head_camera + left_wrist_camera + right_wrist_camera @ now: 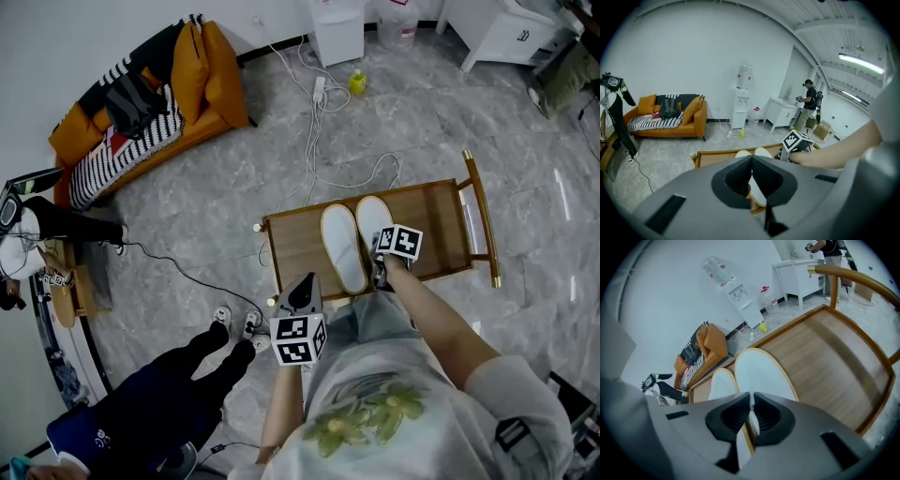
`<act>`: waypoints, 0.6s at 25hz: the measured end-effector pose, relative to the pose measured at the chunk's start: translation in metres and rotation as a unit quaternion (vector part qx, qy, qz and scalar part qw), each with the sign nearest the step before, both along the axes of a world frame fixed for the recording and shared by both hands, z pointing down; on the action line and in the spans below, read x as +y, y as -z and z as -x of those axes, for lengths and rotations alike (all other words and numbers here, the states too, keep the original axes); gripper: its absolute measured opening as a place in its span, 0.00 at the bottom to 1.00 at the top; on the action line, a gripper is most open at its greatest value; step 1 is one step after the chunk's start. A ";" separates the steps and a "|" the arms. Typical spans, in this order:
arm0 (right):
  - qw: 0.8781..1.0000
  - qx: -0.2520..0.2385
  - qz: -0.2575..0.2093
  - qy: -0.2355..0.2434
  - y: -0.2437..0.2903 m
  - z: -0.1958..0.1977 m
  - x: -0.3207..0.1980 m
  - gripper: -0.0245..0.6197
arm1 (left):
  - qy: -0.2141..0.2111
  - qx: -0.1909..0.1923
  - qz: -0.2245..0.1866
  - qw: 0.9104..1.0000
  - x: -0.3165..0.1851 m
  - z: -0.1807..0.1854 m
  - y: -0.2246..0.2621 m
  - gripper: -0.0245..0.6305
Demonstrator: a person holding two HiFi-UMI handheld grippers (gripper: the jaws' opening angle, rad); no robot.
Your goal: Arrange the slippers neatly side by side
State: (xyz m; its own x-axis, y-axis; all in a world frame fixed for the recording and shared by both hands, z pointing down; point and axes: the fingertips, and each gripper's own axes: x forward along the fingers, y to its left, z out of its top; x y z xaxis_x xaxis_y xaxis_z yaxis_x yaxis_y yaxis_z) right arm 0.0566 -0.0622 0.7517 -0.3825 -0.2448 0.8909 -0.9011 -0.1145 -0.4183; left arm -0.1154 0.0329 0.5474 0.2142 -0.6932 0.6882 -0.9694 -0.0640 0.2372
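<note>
Slippers, both white, lie on the wooden bench (pixel 441 220) in the middle of the head view, flat, with toes toward the top of the frame. The left slipper (pixel 343 246) sits slightly lower in the frame than the right slipper (pixel 371 221), and their long edges nearly touch. The right tongs (pixel 751 414) are pinching the near rim of the right slipper. Its thin white edge shows between the pressed pads, a hold that looks suited to sliding or twisting it into line with its partner. The left tongs (pixel 752 174) hang above the bench's near edge with their jaws pressed together on nothing, apparently out of the way so the other hand can work. Judging by the pair, only the heels need evening up.
</note>
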 end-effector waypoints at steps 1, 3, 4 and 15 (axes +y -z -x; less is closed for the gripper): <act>1.000 -0.002 -0.001 0.003 0.000 0.001 0.000 0.08 | 0.000 0.000 0.000 1.000 0.001 0.001 0.000 0.06; 1.000 -0.002 -0.007 0.015 0.002 0.002 0.000 0.11 | 0.001 0.001 -0.001 1.000 0.002 0.001 0.000 0.06; 1.000 0.000 -0.013 0.024 0.003 0.002 0.000 0.14 | 0.001 0.001 -0.001 1.000 0.002 0.001 0.000 0.06; 0.986 -0.052 -0.124 0.101 0.067 0.016 -0.009 0.34 | -0.014 0.006 -0.023 1.000 -0.004 -0.006 0.010 0.06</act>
